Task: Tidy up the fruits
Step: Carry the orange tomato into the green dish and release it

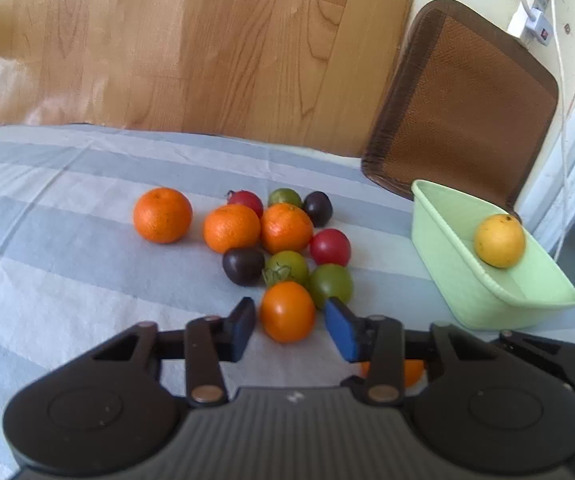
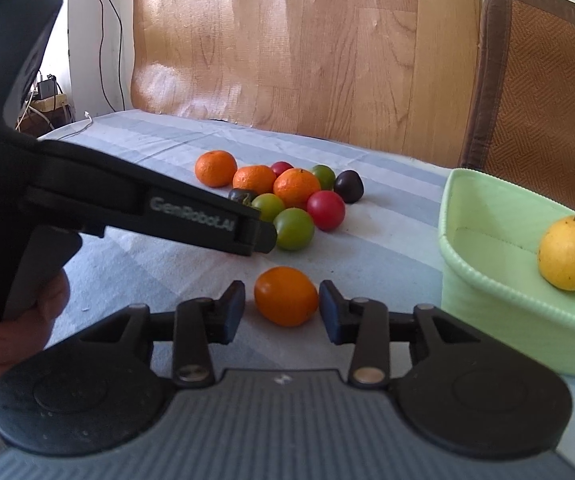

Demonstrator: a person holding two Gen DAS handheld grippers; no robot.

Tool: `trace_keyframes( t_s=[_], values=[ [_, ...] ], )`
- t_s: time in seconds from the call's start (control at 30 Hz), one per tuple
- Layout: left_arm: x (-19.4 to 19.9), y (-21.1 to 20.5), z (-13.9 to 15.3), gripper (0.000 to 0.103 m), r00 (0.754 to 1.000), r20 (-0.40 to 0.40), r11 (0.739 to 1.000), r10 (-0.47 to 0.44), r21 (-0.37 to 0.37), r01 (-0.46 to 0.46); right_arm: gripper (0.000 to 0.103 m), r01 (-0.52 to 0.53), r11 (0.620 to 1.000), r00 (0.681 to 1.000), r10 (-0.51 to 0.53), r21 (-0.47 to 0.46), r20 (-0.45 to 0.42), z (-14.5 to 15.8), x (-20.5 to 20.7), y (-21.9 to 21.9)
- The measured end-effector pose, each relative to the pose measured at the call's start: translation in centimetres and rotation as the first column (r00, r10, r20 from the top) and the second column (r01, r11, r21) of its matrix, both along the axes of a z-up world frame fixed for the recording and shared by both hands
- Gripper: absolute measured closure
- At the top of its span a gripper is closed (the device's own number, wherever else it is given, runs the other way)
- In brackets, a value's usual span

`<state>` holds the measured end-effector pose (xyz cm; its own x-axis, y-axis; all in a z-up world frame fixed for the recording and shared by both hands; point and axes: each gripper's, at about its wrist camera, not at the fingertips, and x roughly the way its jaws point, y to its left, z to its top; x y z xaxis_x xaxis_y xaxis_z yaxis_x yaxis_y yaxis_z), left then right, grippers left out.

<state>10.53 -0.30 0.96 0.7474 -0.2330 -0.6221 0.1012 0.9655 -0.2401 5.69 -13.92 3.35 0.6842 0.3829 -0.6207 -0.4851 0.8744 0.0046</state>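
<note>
A pile of fruit lies on the striped cloth: three oranges (image 1: 231,228), red (image 1: 330,246), green (image 1: 330,285) and dark purple (image 1: 243,266) small fruits. My left gripper (image 1: 289,322) is open, its blue pads either side of a small orange fruit (image 1: 287,312), not touching. My right gripper (image 2: 281,306) is open around another small orange fruit (image 2: 286,296) nearer the front. A light green tub (image 2: 483,280) at the right holds a yellow fruit (image 2: 569,254); the tub also shows in the left wrist view (image 1: 447,256). The left gripper's body (image 2: 191,216) crosses the right wrist view.
A brown woven chair back (image 1: 463,112) stands behind the tub at the table's far right edge. A wood-panel wall lies beyond the table. A power strip and white cable (image 1: 559,80) hang on the right wall. The pile (image 2: 293,196) sits mid-table.
</note>
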Motion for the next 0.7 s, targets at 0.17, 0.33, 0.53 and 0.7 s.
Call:
trace_keyframes(
  t_s=[0.17, 0.33, 0.53, 0.7],
  values=[
    [-0.6, -0.1, 0.1, 0.073, 1.0, 0.001, 1.0, 0.003, 0.008, -0.003, 0.068, -0.012, 1.0, 1.0, 0.012, 0.005, 0.022, 0.2, -0.6, -0.1],
    [-1.9, -0.7, 1.8, 0.073, 0.999, 0.031, 0.999, -0.036, -0.015, 0.036, 0.068, -0.02, 1.0, 0.998, 0.018, 0.021, 0.066, 1.2, -2.0, -1.3],
    [-0.8, -4.6, 4.9, 0.073, 0.987, 0.104, 0.992, -0.122, 0.013, 0.122, 0.068, 0.114, 0.991, 0.971, -0.127, 0.077, 0.203, 3.9, -2.2, -5.8],
    [1.8, -9.4, 5.6, 0.073, 0.971, 0.117, 0.978, -0.207, 0.038, 0.204, 0.068, 0.29, 0.951, 0.926, -0.308, 0.11, 0.221, 4.0, 0.2, -10.4]
  ],
)
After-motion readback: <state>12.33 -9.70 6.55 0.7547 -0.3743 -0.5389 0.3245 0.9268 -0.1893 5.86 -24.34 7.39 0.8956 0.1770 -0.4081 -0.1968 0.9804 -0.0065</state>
